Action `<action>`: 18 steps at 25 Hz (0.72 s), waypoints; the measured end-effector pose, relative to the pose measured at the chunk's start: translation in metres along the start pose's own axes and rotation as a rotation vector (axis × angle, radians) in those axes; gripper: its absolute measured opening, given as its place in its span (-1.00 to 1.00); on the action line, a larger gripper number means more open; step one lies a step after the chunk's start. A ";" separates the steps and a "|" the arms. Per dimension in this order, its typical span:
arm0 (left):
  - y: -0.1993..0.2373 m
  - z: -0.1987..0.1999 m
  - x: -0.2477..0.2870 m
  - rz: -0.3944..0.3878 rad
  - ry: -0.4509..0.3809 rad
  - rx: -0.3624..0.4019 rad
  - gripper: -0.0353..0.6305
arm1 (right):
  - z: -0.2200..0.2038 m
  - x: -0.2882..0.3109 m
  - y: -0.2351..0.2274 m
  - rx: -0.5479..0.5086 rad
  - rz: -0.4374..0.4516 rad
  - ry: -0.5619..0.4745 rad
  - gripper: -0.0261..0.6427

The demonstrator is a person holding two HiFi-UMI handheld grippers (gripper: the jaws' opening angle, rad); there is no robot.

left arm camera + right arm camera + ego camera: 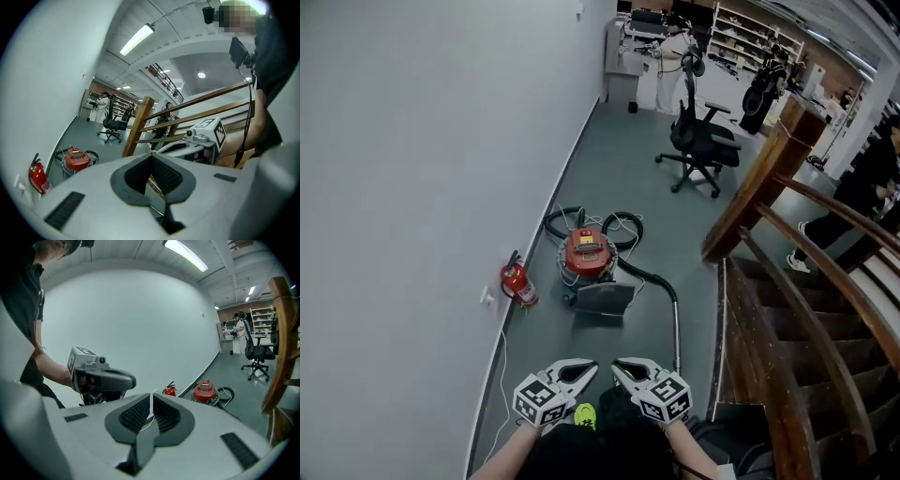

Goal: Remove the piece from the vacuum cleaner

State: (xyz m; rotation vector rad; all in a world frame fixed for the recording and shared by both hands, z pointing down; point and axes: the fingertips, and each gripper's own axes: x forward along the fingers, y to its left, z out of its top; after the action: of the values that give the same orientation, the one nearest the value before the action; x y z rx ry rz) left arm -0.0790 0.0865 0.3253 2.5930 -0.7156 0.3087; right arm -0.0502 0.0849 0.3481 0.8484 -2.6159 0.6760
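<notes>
Red, the vacuum cleaner [587,252] stands on the floor near the wall. The left gripper [581,371] and the right gripper [624,369] have their jaws together, empty, well apart from it.

I see the vacuum cleaner [586,251] standing upright on the grey floor [628,169], close to the white wall [422,141] and well ahead of me. It is a round red canister on a dark base. Its black hose [649,274] coils in loops behind the body, then runs out from its right side to a straight metal tube [678,328] that lies along the floor, pointing back toward me. A flat grey rectangular piece [605,299] sits just in front of the canister; I cannot tell whether it is attached.
</notes>
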 end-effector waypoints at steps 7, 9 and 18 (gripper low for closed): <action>0.020 0.014 0.043 0.007 0.025 -0.009 -0.87 | 0.009 0.008 -0.044 0.012 0.031 0.011 -0.87; 0.027 0.019 0.057 0.007 0.033 -0.006 -0.87 | 0.012 0.011 -0.060 0.014 0.035 0.020 -0.87; 0.057 0.045 0.104 0.046 0.038 -0.027 -0.87 | 0.031 0.020 -0.116 0.019 0.074 0.052 -0.86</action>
State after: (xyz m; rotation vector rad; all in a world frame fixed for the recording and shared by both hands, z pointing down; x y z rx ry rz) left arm -0.0174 -0.0238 0.3384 2.5411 -0.7613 0.3592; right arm 0.0011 -0.0231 0.3701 0.7328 -2.6095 0.7341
